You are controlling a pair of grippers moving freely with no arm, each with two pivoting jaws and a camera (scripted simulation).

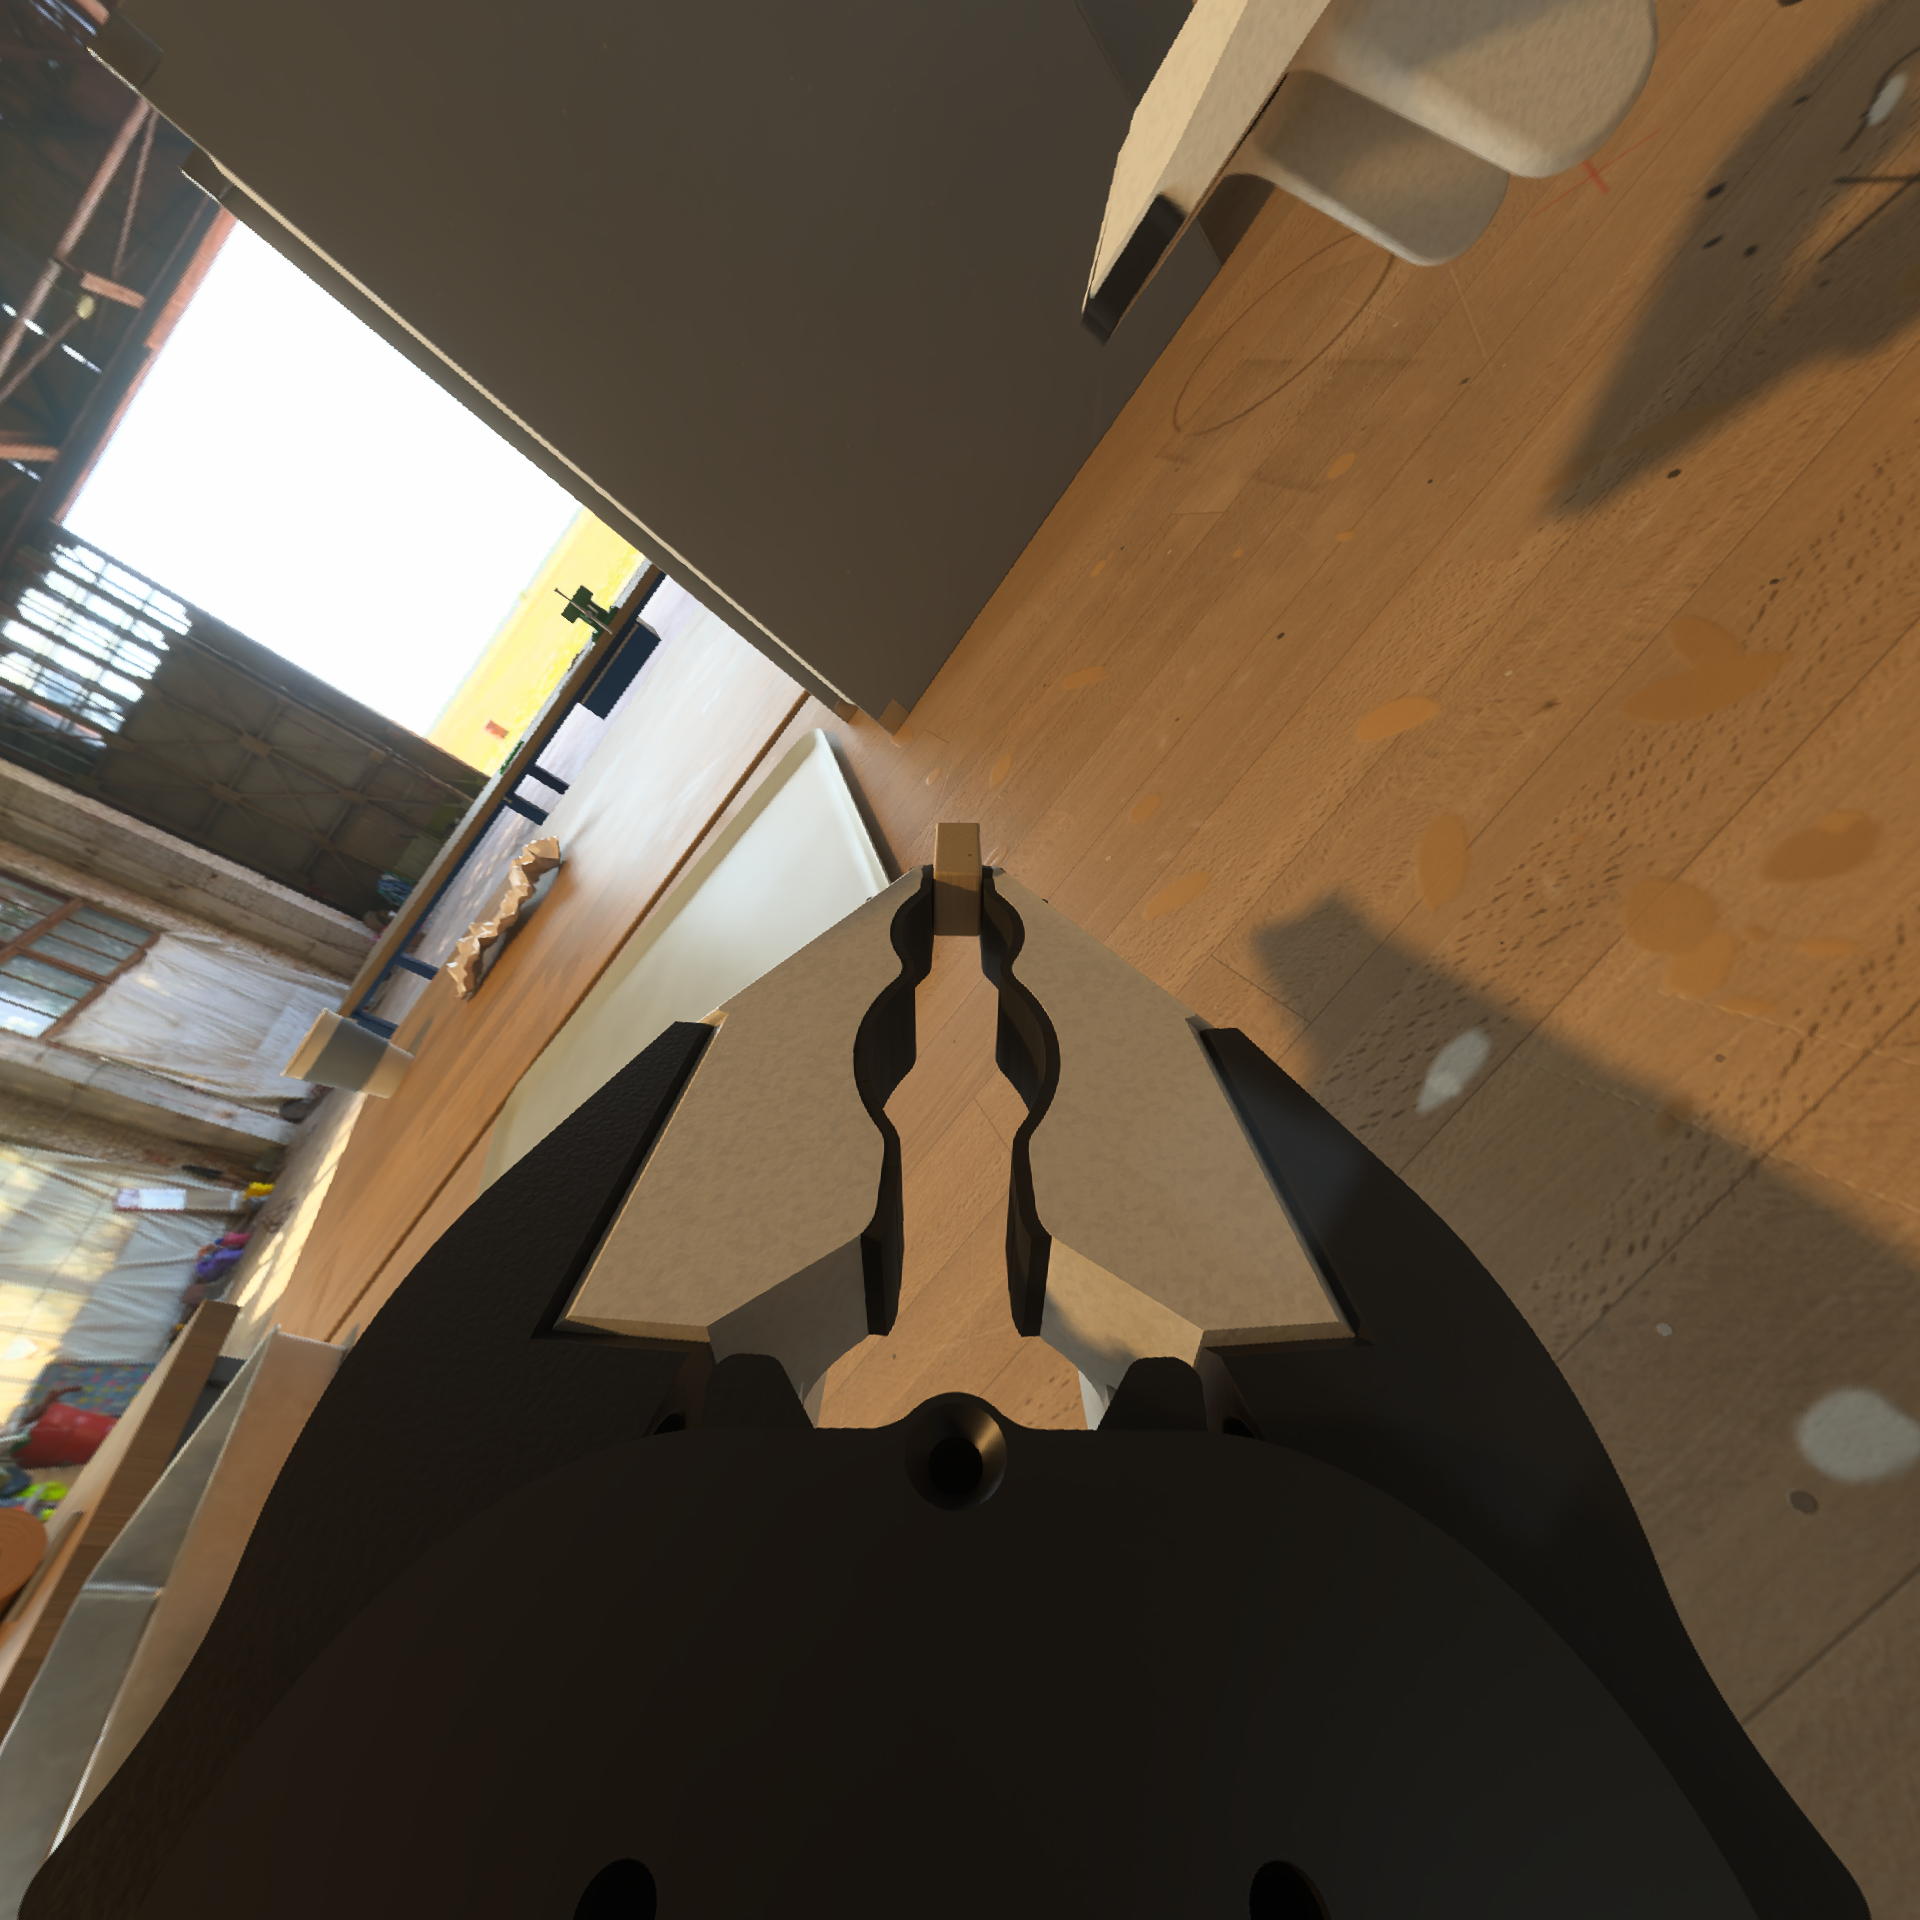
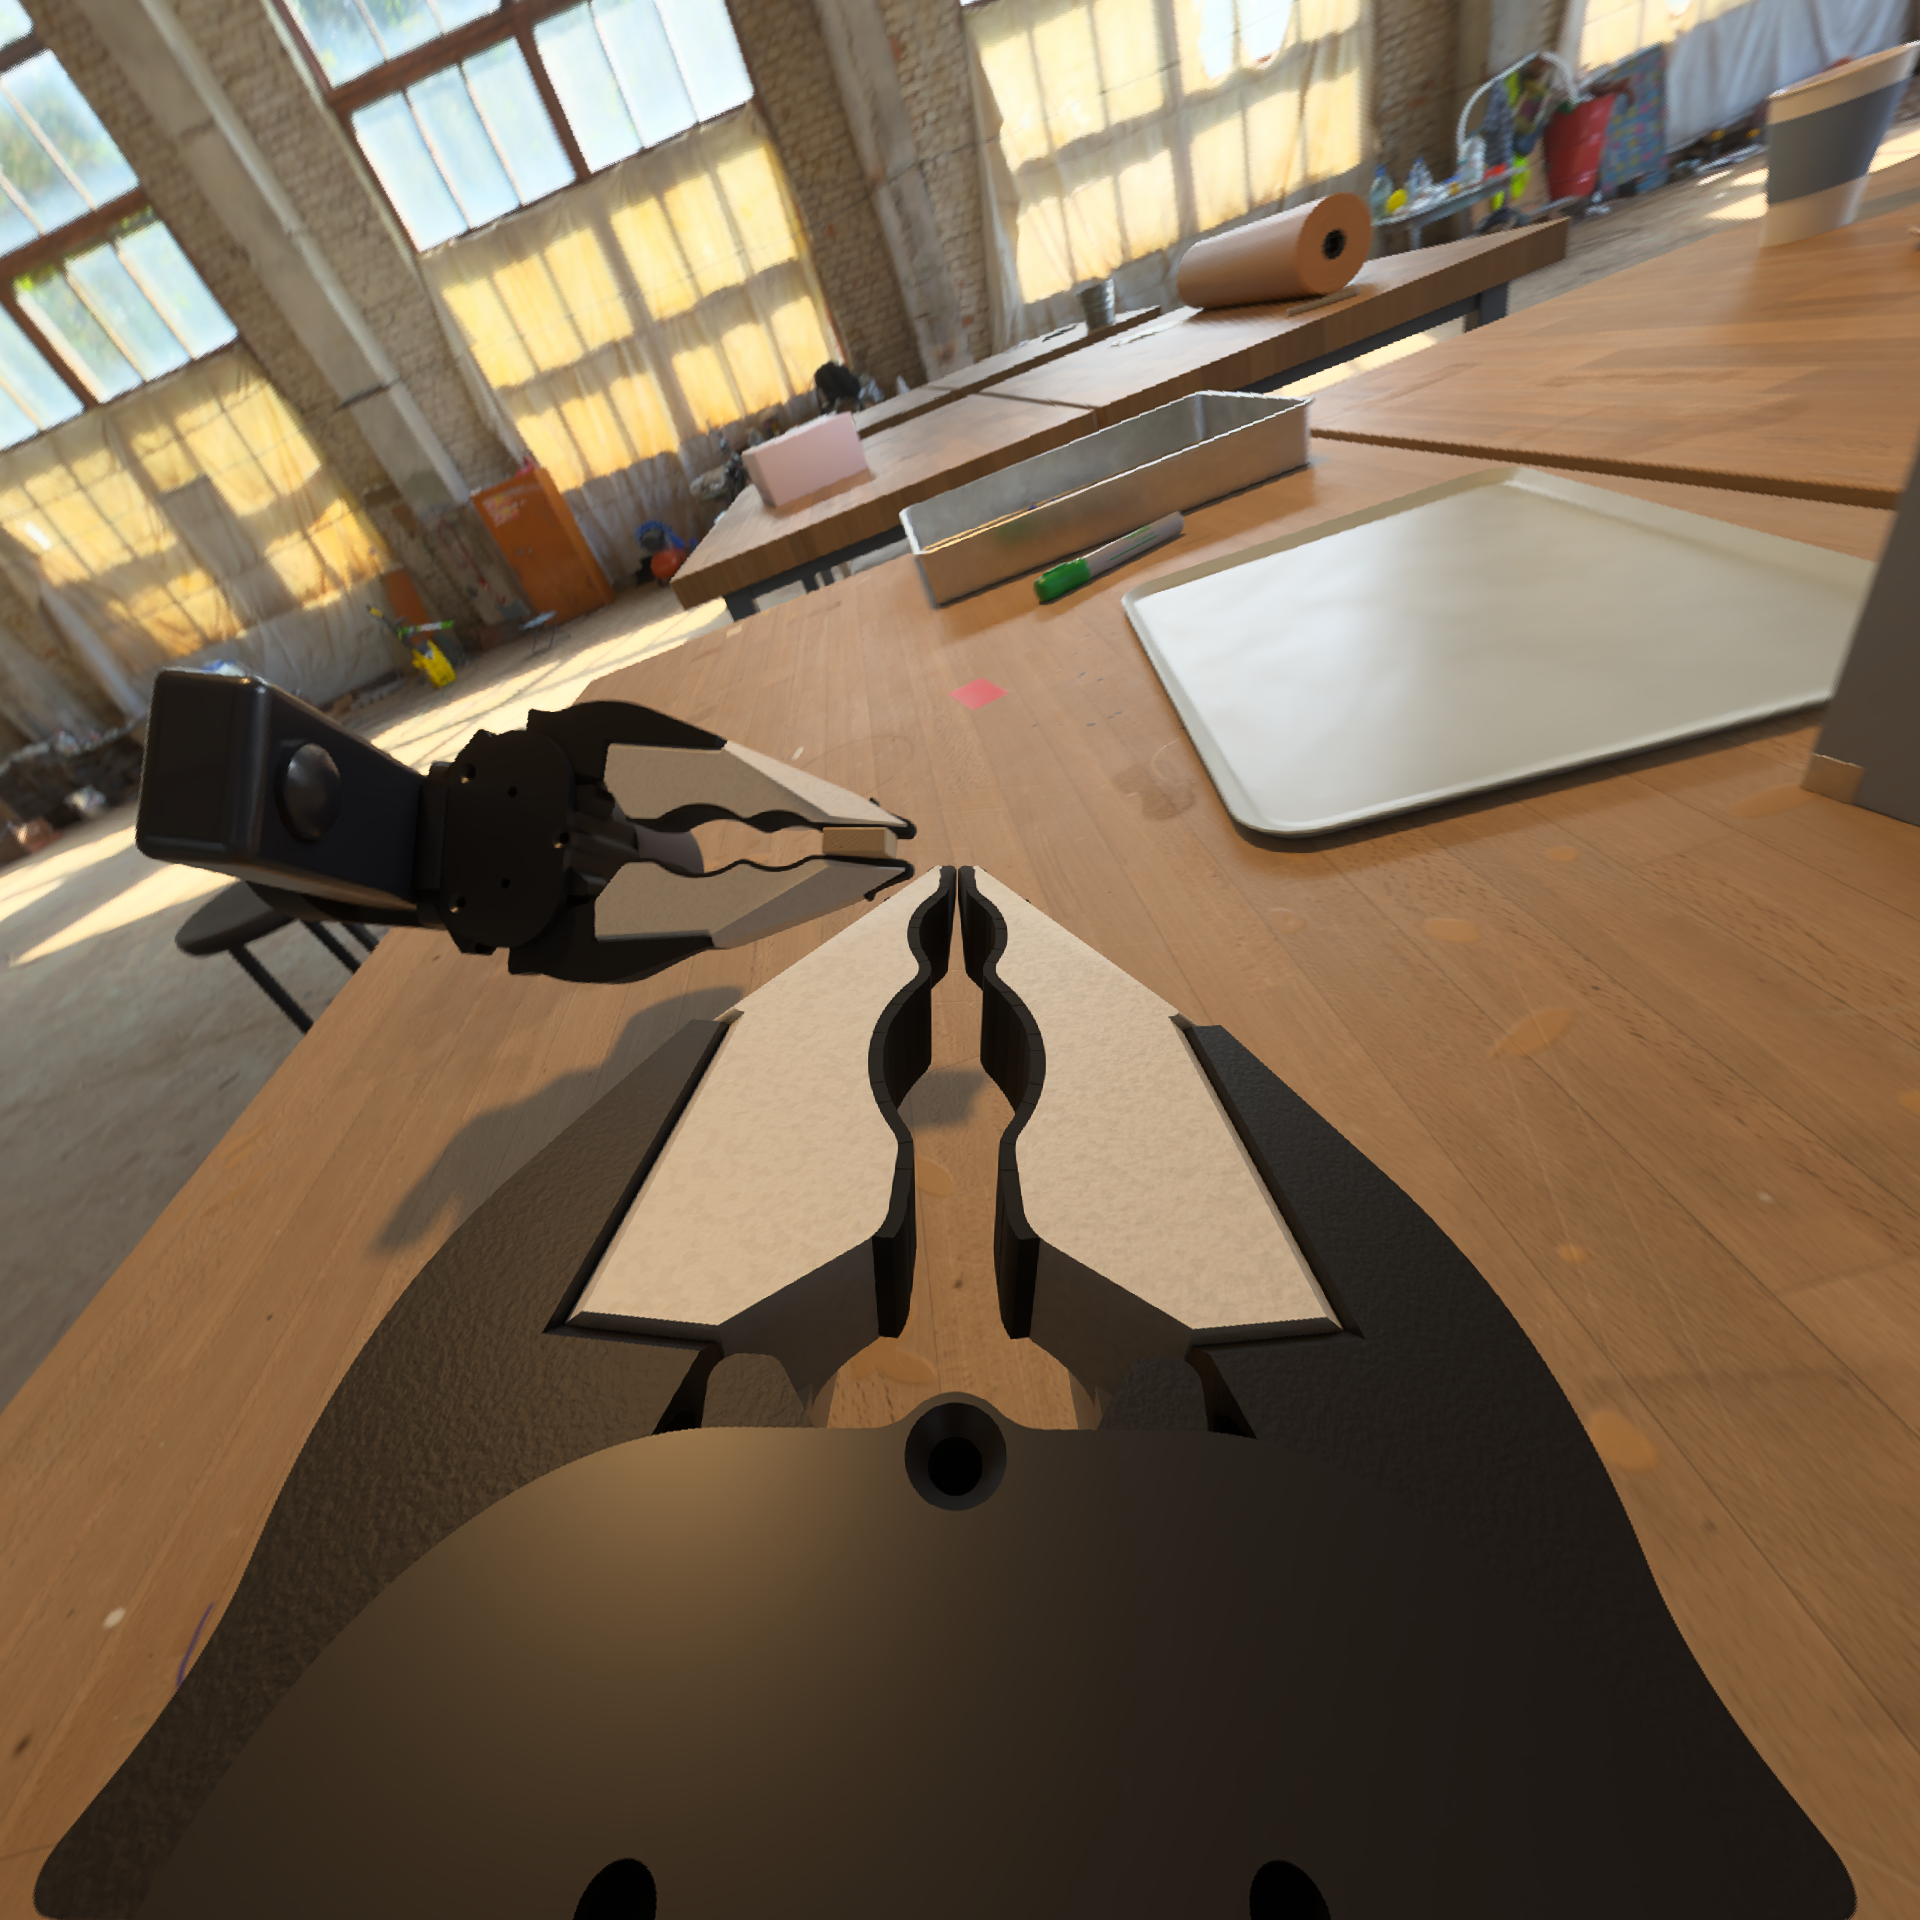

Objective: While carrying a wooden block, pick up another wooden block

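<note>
My left gripper point(image 1: 958, 878) is shut on a small pale wooden block point(image 1: 958, 854), pinched at the fingertips, with its end sticking out past them. The right wrist view shows this gripper point(image 2: 883, 847) from the side, held above the wooden table point(image 2: 1351, 1039) with the block point(image 2: 860, 840) between its tips. My right gripper point(image 2: 956, 873) is shut with nothing between its fingers; its tips sit just right of and below the left gripper's tips. A second small wooden block point(image 2: 1834, 774) lies on the table at the right edge, at the foot of a grey box point(image 2: 1886, 675).
A white tray point(image 2: 1455, 644) lies on the table to the right; it also shows in the left wrist view point(image 1: 727, 935). Behind it stand a metal pan point(image 2: 1112, 488), a green marker point(image 2: 1101, 556) and a cup point(image 2: 1829, 135). The grey box point(image 1: 727, 312) fills the left view's top.
</note>
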